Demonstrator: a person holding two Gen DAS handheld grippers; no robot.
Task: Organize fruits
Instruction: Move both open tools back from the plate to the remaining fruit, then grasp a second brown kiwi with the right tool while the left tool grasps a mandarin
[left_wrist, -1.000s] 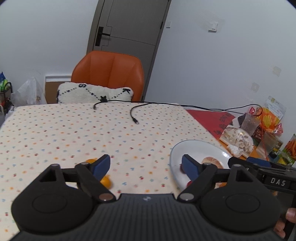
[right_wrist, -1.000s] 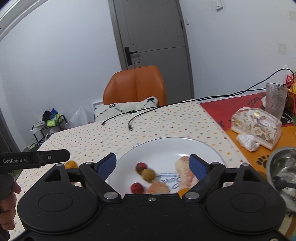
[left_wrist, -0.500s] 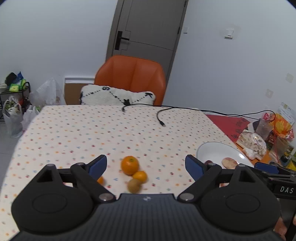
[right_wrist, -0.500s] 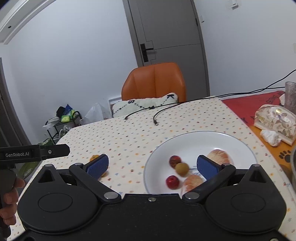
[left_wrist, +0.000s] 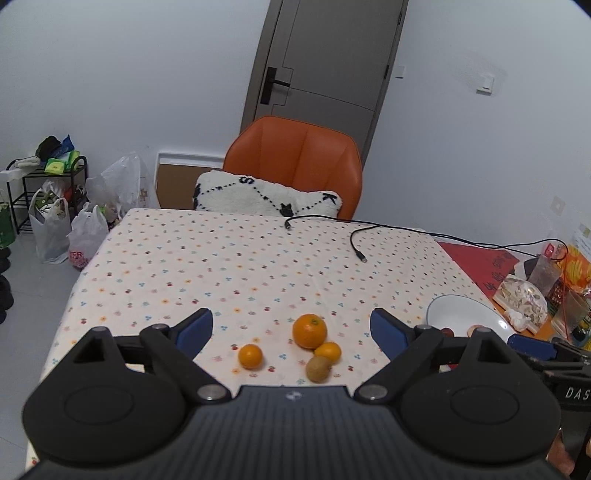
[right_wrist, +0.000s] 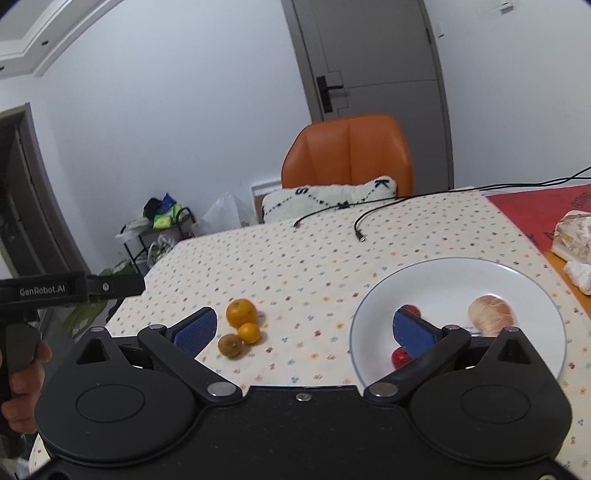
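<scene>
Left gripper (left_wrist: 291, 326) spread wide, nothing between the blue pads, held above the dotted tablecloth (left_wrist: 221, 266). Ahead of it, between the two fingers: big orange (left_wrist: 309, 331), a small orange (left_wrist: 328, 350) touching its near right side, a kiwi (left_wrist: 318, 368) touching that small one from the near side. A second small orange (left_wrist: 250, 356) sits apart, nearer the left finger. White plate (left_wrist: 458, 314) is off past the right finger, partly hidden by it.

Right gripper (right_wrist: 304, 328) also released, jaws wide, empty. Its left pad (right_wrist: 195, 330) is just beside the cluster: big orange (right_wrist: 241, 313), small orange (right_wrist: 249, 332), kiwi (right_wrist: 229, 345), all left of the gripper's centre on the cloth. Its right pad (right_wrist: 413, 334) is over the white plate (right_wrist: 461, 273). On the plate: two small red fruits, one (right_wrist: 410, 310) showing above the pad tip, one (right_wrist: 399, 356) below it, both partly covered; a pale peeled fruit (right_wrist: 490, 319) further right. Cannot tell whether the pad touches the red ones.

Far left in the right wrist view: the other gripper's bar, and a hand (right_wrist: 22, 391) on its handle. Straight ahead past the table edge: orange chair (left_wrist: 295, 162) with a white cushion (left_wrist: 258, 195); black cables (left_wrist: 354, 236) lie on the far side of the cloth.
</scene>
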